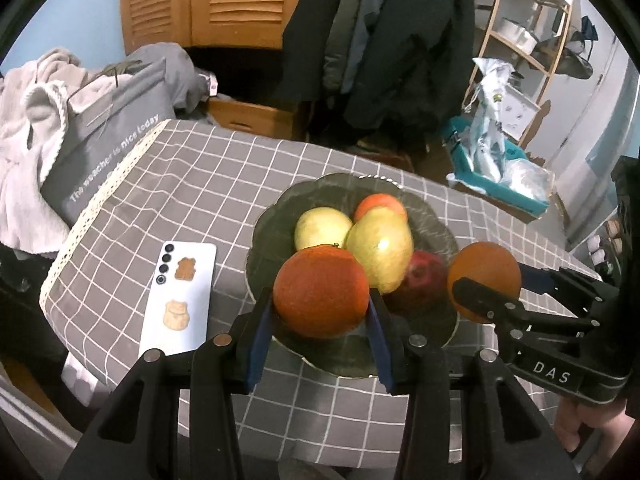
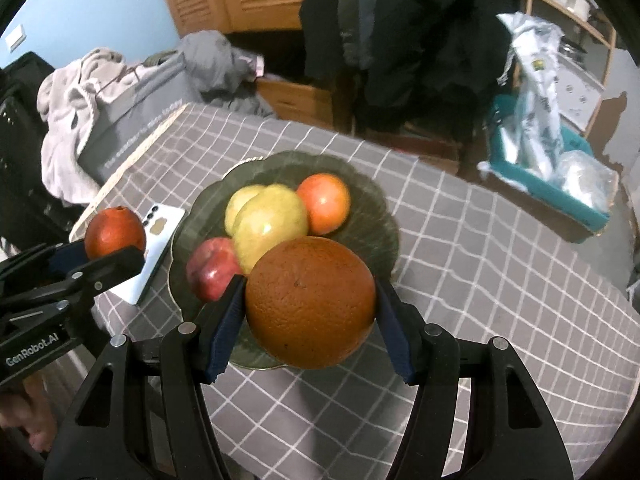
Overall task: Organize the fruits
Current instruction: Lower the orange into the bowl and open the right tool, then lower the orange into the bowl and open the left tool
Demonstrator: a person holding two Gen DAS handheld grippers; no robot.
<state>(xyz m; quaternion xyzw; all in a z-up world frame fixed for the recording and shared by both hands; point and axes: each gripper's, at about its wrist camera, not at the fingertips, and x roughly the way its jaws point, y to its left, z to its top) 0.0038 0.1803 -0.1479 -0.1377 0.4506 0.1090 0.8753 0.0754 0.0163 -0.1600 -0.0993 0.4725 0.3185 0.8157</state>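
i hold left gripper (image 1: 320, 312) clamped on red orange (image 1: 321, 291), right gripper (image 2: 308, 320) clamped on big orange (image 2: 311, 307). both hover over plate (image 2: 372, 200) ahead of jaws, near apples (image 2: 270, 224). step: placing. next: lower into free spots, spread jaws.

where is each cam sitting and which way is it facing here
Left wrist: sits on the left hand-held gripper, looking forward and down over its red-orange orange at the green plate; the right hand-held gripper and bare fingers show at right.
Right wrist: sits on the right hand-held gripper, looking forward and down over its large orange at the plate; the left hand-held gripper shows at left.
Shared: plate, yellow fruits, red apple, white phone, checked tablecloth.
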